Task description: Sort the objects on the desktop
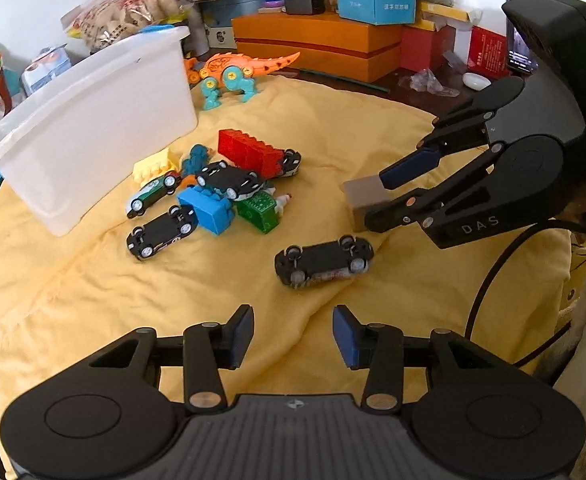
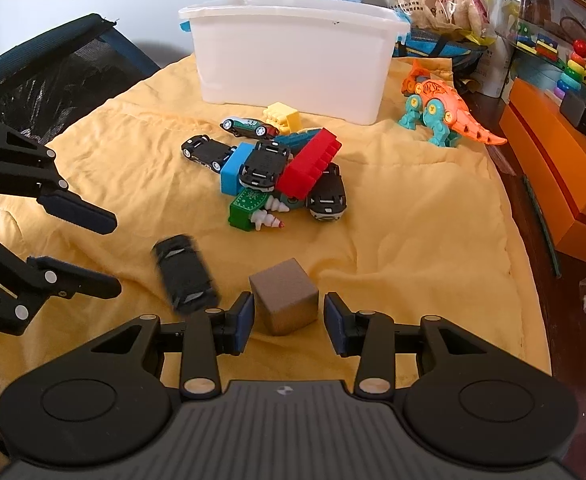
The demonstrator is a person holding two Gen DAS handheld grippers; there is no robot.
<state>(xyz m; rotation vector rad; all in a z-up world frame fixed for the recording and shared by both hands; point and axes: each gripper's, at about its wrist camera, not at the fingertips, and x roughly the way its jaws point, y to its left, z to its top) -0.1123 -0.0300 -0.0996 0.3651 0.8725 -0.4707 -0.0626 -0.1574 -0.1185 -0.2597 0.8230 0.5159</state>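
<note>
A pile of toy cars and bricks lies on the yellow cloth (image 1: 93,300): a red brick (image 1: 251,152), a blue brick (image 1: 209,210), a green brick (image 1: 259,210) and a yellow brick (image 1: 155,164). One black car (image 1: 324,260) lies upside down alone, blurred in the right wrist view (image 2: 185,276). My right gripper (image 2: 287,322) is open with its fingers on either side of a brown cube (image 2: 285,300); both also show in the left wrist view (image 1: 385,198). My left gripper (image 1: 293,336) is open and empty, just short of the lone car.
A white plastic bin (image 1: 89,120) stands on the cloth behind the pile, also in the right wrist view (image 2: 293,56). An orange toy dinosaur (image 1: 233,72) stands beside it. Orange boxes (image 1: 321,44) and clutter line the back. A black chair (image 2: 53,72) is at the left.
</note>
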